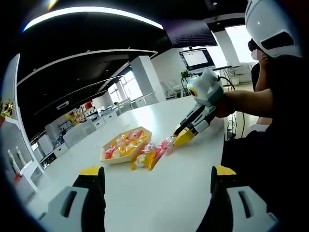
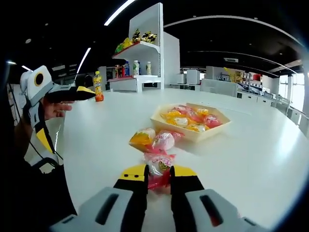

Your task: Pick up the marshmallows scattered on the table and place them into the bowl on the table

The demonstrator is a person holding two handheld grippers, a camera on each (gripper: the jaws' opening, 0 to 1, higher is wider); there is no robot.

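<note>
Left gripper view: left hand-held gripper (image 1: 157, 176) hanging released above the white bench (image 1: 164, 203), jaws wide apart, nothing between them. Ahead, a shallow tan bowl (image 1: 108, 158) already loaded with a good number of wrapped marshmallows (image 1: 126, 142); just beside its near rim, touching or nearly so, a few loose marshmallows (image 1: 145, 158) lying on the bench. Right hand-held gripper (image 1: 179, 137) reaching in from the right, yellow tips clenched on a pink-wrapped piece at the edge of that loose cluster. Judged well along, but not finished. Right gripper view: right hand-held gripper (image 2: 158, 180) grasping one wrapped marshmallow (image 2: 159, 166) between its jaws, low at the bench surface, not yet carried over. Two more pieces (image 2: 153, 140) beyond it, apart from the held one and short of the bowl (image 2: 193, 135). Left to do, by estimate: this piece plus those two or so. Small printed mark visible on the held wrapper, too blurred to read; bottles and packets on the distant shelf (image 2: 140, 48) likewise illegible.
</note>
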